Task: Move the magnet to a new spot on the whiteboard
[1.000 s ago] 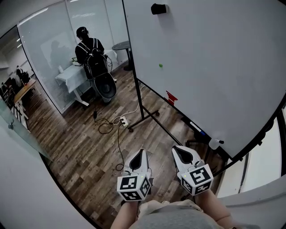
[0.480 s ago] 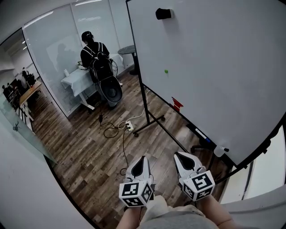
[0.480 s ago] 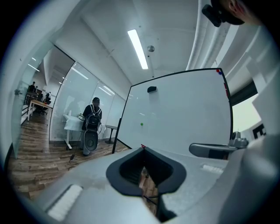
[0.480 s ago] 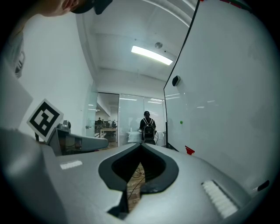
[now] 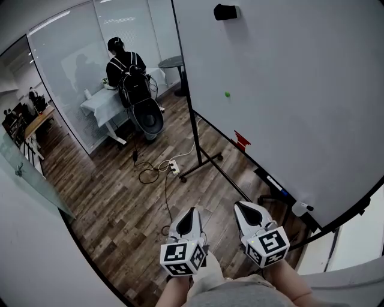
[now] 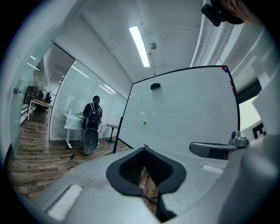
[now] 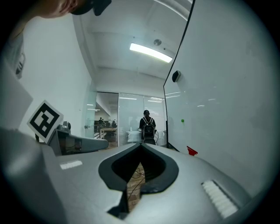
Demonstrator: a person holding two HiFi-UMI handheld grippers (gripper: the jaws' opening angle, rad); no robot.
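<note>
head view. left tongs (image 5: 191,211) and right tongs (image 5: 242,205) are both closed to a point with nothing between them. each gripper view shows only floor (image 5: 120,198) past the tips.

whiteboard (image 5: 300,90) stands upright on its frame and fills the frame from 12 to 4 o'clock. the magnet (image 5: 227,94) is probably the small green dot on its face. it is too small to be sure, and no long axis can be read; it looks round. it sits near the whiteboard's left edge, below a black block (image 5: 226,11) at 12 and above a red piece (image 5: 241,140) on the lower rail.

key relation: the magnet lies at about 12 o'clock from the right tongs and about 1 o'clock from the left tongs, well apart from both and higher. the right tongs are on the whiteboard side, so they look like the nearer pair.

pose: both tongs are held low against the body at 6 o'clock, side by side, pointing roughly level toward 12, marker cubes nearest the person.

judgement: reach not yet begun. the next move needs the tongs raised, carried to the whiteboard and opened before closing on the dot.
</note>
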